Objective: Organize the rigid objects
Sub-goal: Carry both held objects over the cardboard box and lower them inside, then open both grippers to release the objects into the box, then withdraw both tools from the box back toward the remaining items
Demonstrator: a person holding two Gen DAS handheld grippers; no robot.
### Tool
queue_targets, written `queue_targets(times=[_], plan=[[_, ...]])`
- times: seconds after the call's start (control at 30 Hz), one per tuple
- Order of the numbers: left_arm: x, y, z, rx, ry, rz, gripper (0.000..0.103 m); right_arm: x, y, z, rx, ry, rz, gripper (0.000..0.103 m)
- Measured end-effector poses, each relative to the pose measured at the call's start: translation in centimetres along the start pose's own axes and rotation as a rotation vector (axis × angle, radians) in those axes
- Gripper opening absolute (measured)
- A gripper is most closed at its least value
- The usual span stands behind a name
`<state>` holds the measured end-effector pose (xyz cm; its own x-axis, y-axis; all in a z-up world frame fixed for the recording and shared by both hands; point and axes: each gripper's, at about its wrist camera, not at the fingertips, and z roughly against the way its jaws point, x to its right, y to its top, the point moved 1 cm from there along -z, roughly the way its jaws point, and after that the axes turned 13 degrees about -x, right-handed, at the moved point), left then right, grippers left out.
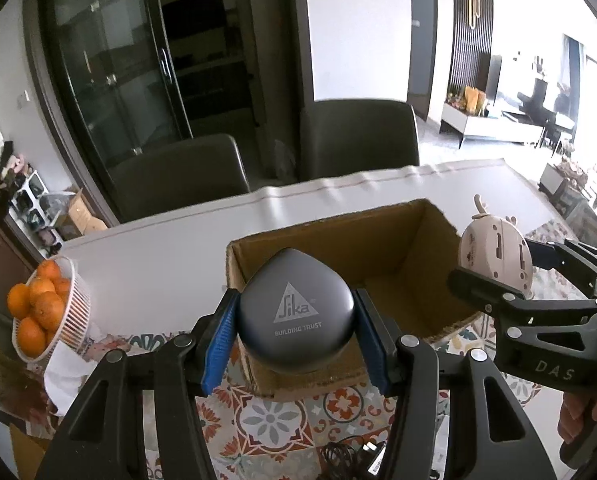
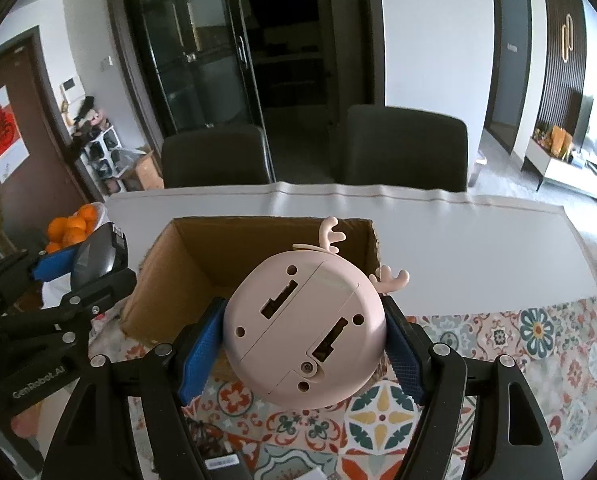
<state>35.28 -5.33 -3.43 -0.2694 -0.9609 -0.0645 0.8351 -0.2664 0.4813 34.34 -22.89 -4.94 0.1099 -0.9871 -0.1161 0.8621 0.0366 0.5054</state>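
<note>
Two grippers, each w/ something clamped, both held above the near edge of an open cardboard box [image 1: 382,240] on the counter [image 1: 158,256]. Left gripper [image 1: 296,328]: blue pads [image 1: 222,336] press both sides of a grey rounded case [image 1: 296,312] w/ a triangle logo and "BUILDING TRUST" on its face; it hangs over the box's near-left corner, off the counter. Right gripper [image 2: 304,340]: blue pads [image 2: 200,356] squeezed on a pink round gadget [image 2: 304,328] w/ little antlers at its far edge, underside toward the camera, showing slots and screw holes; it sits over the box's near-right side, also in the air. In the left wrist view the right gripper and pink gadget show at right, just beside the box's right wall; a bit of a hand [image 1: 578,420] shows under that gripper. Box interior looks bare as far as visible. Counter has a white cloth on the far part, patterned tile-print cloth [image 2: 518,340] near. Basket of oranges [image 1: 42,308] at far left, well apart from the box. Two dark chairs [image 2: 406,148] behind the counter. Black cable [image 1: 346,456] lies near, below the left gripper.
</note>
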Motion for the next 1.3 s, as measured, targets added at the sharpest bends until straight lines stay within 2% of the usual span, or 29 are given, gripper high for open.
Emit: queue_targets(times=[0.33,0.43,0.6,0.7,0.77,0.9,1.3], plan=[[0.0,1.6,-4.7,-0.140,-0.052,-0.025,0.055,0.9,1.2,-3.6,-0.098,0.031,-0.017,0.074],[0.0,1.6,-4.8,-0.133,-0.039,-0.023,0.059,0.9,1.2,-4.3,-0.116,0.031,-0.016,0.074],[-0.4,1.4,-3.8,-0.092,0.047,-0.006,0.081,1.1,1.2,-4.9,-0.130,0.032,-0.028,0.074],[-0.9,0.8,-3.3,-0.078,0.102,0.018,0.089,0.7,1.4,-4.9,-0.126,0.022,-0.019,0.074],[-1.4,0.5,-3.0,-0.075,0.126,0.043,0.091,0.4,1.4,-5.0,-0.124,0.010,-0.014,0.074],[-2.2,-0.1,-2.4,-0.071,0.143,0.077,0.094,0.0,1.6,-4.4,-0.109,-0.038,-0.005,0.082],[-0.9,-3.1,1.3,-0.015,0.147,0.084,0.101,-0.7,-1.5,0.9,-0.019,-0.119,0.017,0.083]])
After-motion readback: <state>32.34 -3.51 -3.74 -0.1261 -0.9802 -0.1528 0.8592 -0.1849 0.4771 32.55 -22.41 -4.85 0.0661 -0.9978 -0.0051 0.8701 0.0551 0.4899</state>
